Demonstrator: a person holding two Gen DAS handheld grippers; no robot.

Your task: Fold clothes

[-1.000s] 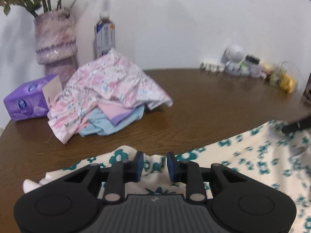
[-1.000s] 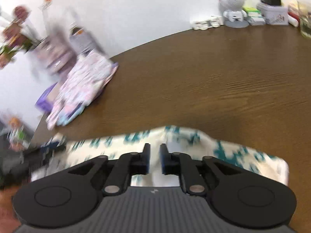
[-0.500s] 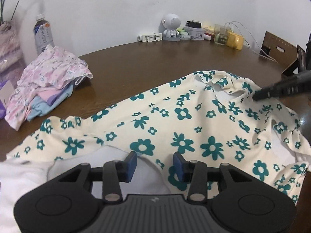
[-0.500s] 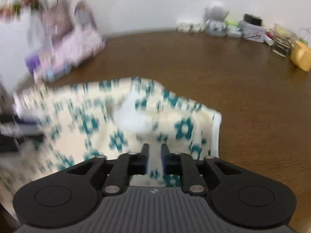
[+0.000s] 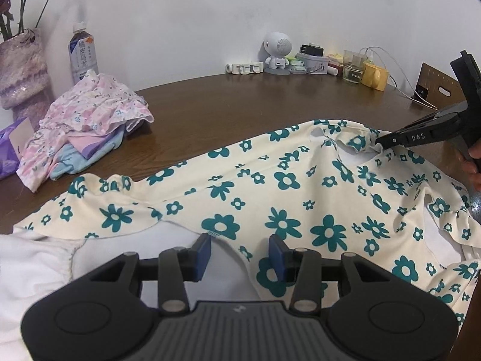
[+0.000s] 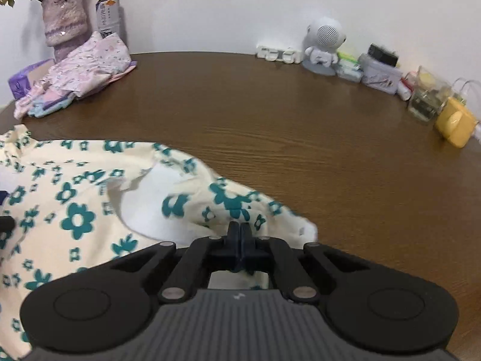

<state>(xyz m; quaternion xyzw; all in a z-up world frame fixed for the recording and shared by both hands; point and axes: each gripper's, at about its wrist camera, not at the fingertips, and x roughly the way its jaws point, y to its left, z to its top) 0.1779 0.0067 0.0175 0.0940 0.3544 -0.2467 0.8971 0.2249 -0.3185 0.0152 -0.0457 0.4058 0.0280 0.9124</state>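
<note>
Even, soft indoor light; fisheye-bent edges; right wrist view seems slightly blurred.

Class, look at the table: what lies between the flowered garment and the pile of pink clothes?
Only bare brown tabletop separates the flowered garment from the pink clothes pile; both wrist views show it.

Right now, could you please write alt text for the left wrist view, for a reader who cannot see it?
A cream garment with teal flowers lies spread on a brown wooden table, with the open left gripper just above its near edge. At right, the right gripper pinches the fabric near the neckline. A pile of pink and blue clothes sits at far left.
</note>
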